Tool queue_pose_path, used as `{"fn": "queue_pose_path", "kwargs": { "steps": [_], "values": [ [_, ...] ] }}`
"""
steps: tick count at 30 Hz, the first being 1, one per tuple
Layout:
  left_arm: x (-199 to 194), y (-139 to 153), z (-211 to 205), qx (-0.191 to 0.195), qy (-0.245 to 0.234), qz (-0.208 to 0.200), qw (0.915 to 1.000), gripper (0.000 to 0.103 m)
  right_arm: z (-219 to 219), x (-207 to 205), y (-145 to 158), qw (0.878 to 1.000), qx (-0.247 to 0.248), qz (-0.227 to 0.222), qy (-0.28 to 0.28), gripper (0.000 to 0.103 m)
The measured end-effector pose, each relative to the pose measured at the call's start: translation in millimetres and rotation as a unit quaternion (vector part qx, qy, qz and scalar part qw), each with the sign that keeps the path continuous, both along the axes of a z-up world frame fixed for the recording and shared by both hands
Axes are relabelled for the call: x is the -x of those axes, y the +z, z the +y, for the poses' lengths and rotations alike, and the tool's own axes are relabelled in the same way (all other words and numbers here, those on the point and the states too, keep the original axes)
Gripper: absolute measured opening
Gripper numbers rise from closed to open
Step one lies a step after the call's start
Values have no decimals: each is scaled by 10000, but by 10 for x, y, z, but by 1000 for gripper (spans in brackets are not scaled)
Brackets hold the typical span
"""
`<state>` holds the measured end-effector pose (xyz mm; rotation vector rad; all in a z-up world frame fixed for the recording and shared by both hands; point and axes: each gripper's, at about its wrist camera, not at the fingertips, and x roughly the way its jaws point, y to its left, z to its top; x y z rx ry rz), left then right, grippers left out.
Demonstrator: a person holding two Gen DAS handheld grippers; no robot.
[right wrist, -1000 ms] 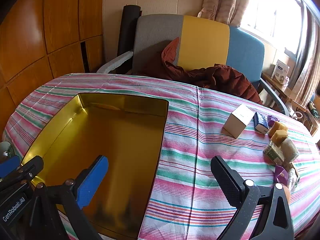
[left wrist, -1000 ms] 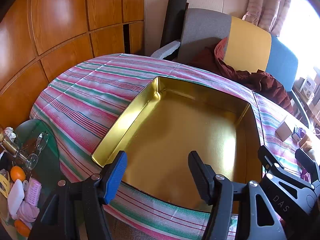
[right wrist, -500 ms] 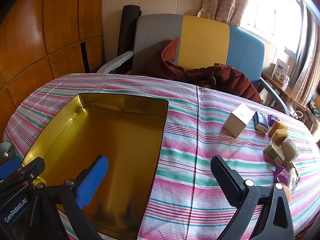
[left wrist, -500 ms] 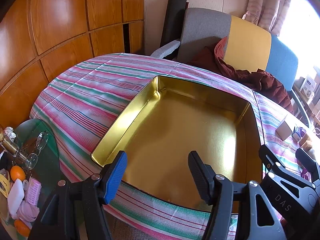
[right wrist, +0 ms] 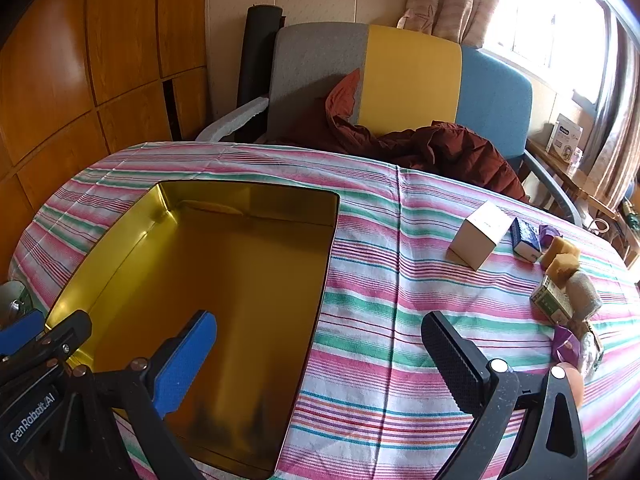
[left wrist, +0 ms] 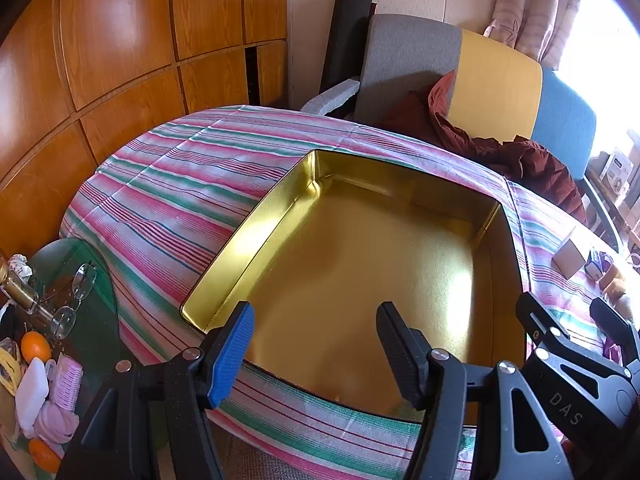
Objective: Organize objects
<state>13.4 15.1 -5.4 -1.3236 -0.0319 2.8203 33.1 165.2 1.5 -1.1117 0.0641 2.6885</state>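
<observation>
One gold tin [right wrist: 132, 248] at left on striped cloth [right wrist: 360, 312], one white box [right wrist: 480, 236] far right, two tan cubes [right wrist: 562, 258], several small packets at right edge hard to identify, left gripper [left wrist: 316, 344] and right gripper [right wrist: 320, 352] both spread wide, holding nothing.

Place: a lived-in home room.
Walls: wood panelling [right wrist: 60, 80] is seen.
Seating: an armchair [right wrist: 400, 80] is draped with a jacket [right wrist: 440, 148].
Window: curtains [right wrist: 452, 0] are hung.
Worktop: a striped cloth [right wrist: 400, 280] is spread.
</observation>
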Motion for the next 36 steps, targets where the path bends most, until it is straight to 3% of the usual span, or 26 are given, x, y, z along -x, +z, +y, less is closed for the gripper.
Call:
{"fn": "queue_pose_path", "kwargs": {
  "steps": [9, 18, 24, 31, 36],
  "values": [
    [-19, -3, 31, 15, -37, -9, 10000, 64, 36, -35, 41, 10000, 10, 69, 0, 103],
    [-72, -20, 108, -111, -251, -58, 9996, 64, 181, -158, 225, 9987, -163, 481, -3, 103],
    [-191, -44, 221, -550, -863, 36, 9947, 64, 421, -175, 165, 9991, 149, 234, 334, 103],
    [-407, -52, 557, -378, -1492, 195, 9879, 64, 897, -446, 15, 9992, 284, 160, -215, 103],
    [-564, -36, 736, -667, -2111, 218, 9749, 64, 1354, -709, -111, 9966, 57, 52, -822, 103]
  ]
}}
